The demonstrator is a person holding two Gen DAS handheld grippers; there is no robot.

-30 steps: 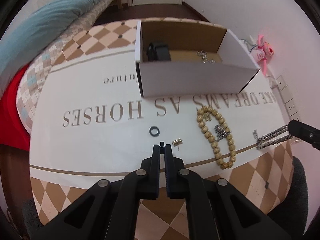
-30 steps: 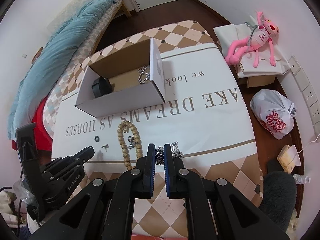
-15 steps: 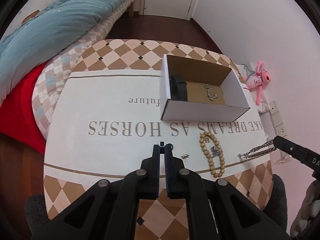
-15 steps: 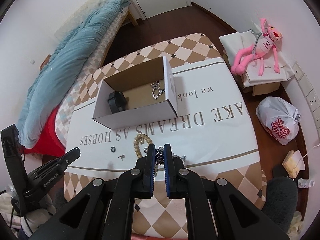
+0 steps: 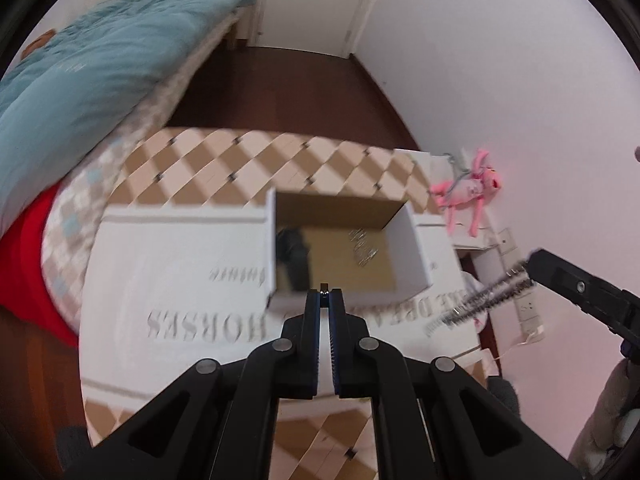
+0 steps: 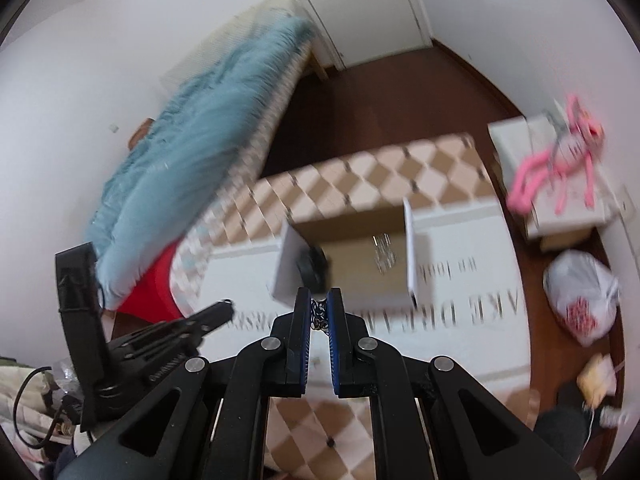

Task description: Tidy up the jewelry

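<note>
My left gripper (image 5: 324,293) is shut on a small black ring (image 5: 324,291), held high above the table in front of the open white cardboard box (image 5: 416,240). My right gripper (image 6: 319,307) is shut on a silver chain (image 6: 319,315); the chain also shows in the left wrist view (image 5: 476,300), hanging from the right gripper (image 5: 532,266) at the right. Inside the box lie a black object (image 5: 294,248) and a silver piece (image 5: 364,246). The beaded bracelet on the table is hidden behind my fingers.
The box stands on a white cloth with lettering (image 5: 180,280) over a checkered table. A bed with a blue quilt (image 5: 80,80) is at the left. A pink plush toy (image 6: 560,164) and a white plastic bag (image 6: 580,300) lie on the right.
Both grippers have risen well above the table and moved toward the box, each carrying its piece. The ring has left the cloth. The frames are now blurred by motion.
</note>
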